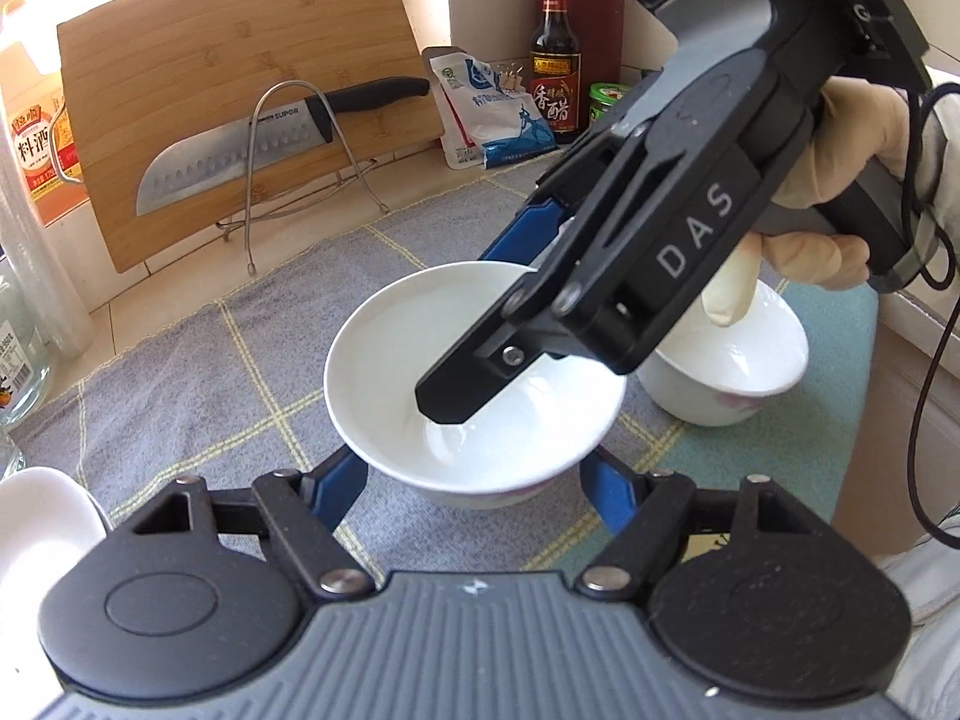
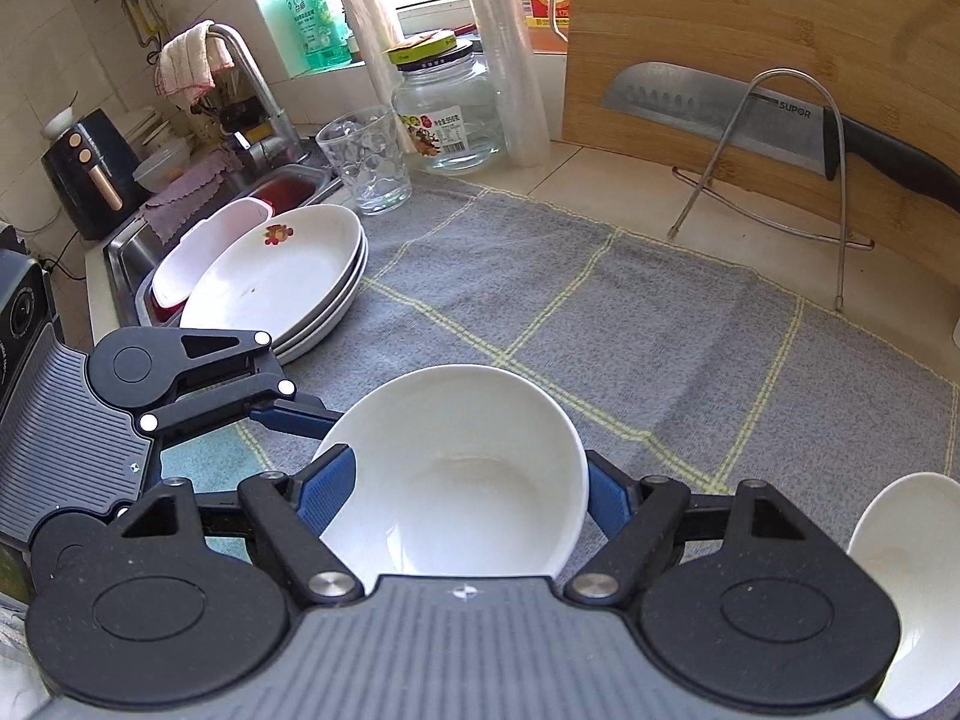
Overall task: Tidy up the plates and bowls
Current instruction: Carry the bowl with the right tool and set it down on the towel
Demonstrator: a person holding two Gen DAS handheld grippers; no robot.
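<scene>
right gripper (image 2: 462, 486): blue fingers spread wide, either side of a white bowl (image 2: 456, 474); from the left camera one finger (image 1: 462, 384) dips inside the bowl; can't tell if it pinches the wall.
left gripper (image 1: 474, 480): wide open around the same bowl's near side, gripping nothing.
bowl: on the grey checked cloth (image 2: 630, 312), between both tools.
second bowl (image 1: 738, 378): just right of the first.
plate stack (image 2: 282, 276): ahead-left of the right gripper, by the sink (image 2: 129, 252).
behind: cutting board (image 1: 240, 78) with knife (image 1: 240, 150).
</scene>
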